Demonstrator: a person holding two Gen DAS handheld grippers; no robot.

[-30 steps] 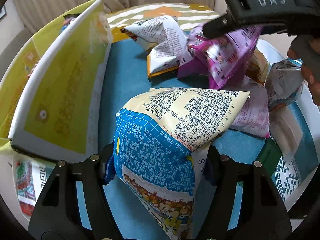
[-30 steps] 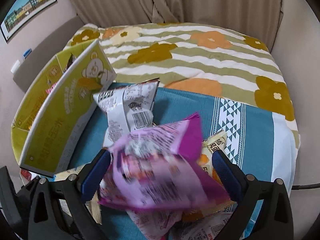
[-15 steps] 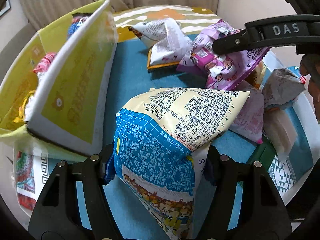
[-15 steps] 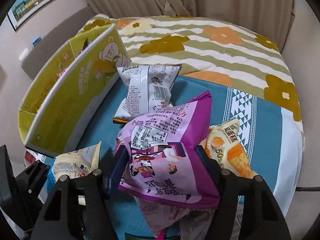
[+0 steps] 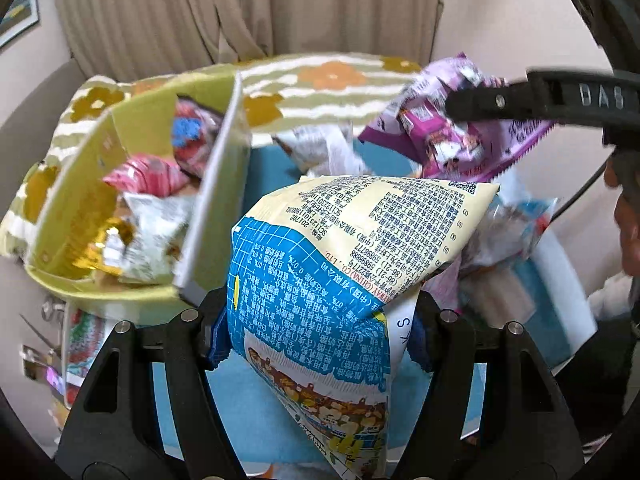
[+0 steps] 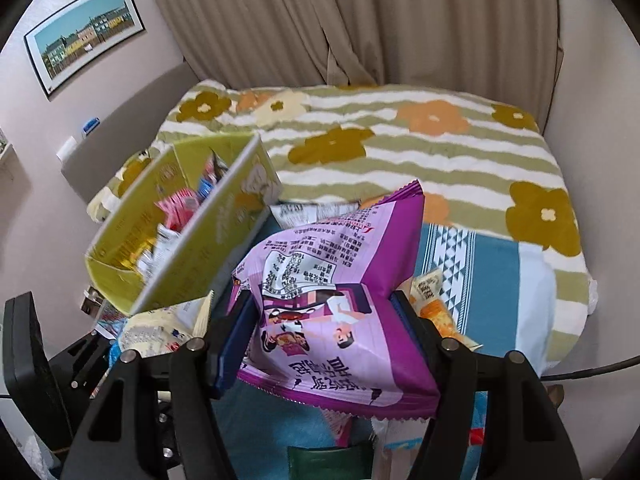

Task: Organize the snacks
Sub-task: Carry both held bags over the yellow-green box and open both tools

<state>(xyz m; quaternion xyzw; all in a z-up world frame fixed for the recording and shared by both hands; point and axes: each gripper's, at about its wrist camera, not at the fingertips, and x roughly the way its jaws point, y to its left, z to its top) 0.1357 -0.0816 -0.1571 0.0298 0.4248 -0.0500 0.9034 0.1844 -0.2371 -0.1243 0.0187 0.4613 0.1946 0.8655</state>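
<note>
**Two puffed snack bags in hand, the box beside them**

We held one bag in each gripper. Our left gripper [image 5: 316,320] was clamped on the blue and cream snack bag [image 5: 344,256], its pads pressing the bag's lower middle so the pouch bulged above and below. Our right gripper [image 6: 320,332] was closed on the purple snack bag [image 6: 340,300], pinching it across the waist, with the crimped seam hanging below the fingers. Both bags were off the blue cloth [image 6: 496,280], just beside the open yellow-green box [image 6: 132,248], which already held several packets.

We judged these bags light, air-filled and soft: the film creased where the pads bit, and the contents were probably brittle, so a hard squeeze could crush them or burst a seam. The glossy film looked slippery. Taking hold across the middle, as here, seemed sound; a crimped end seam would have been a firmer, safer spot. More packets lay on the cloth [image 5: 320,152].
</note>
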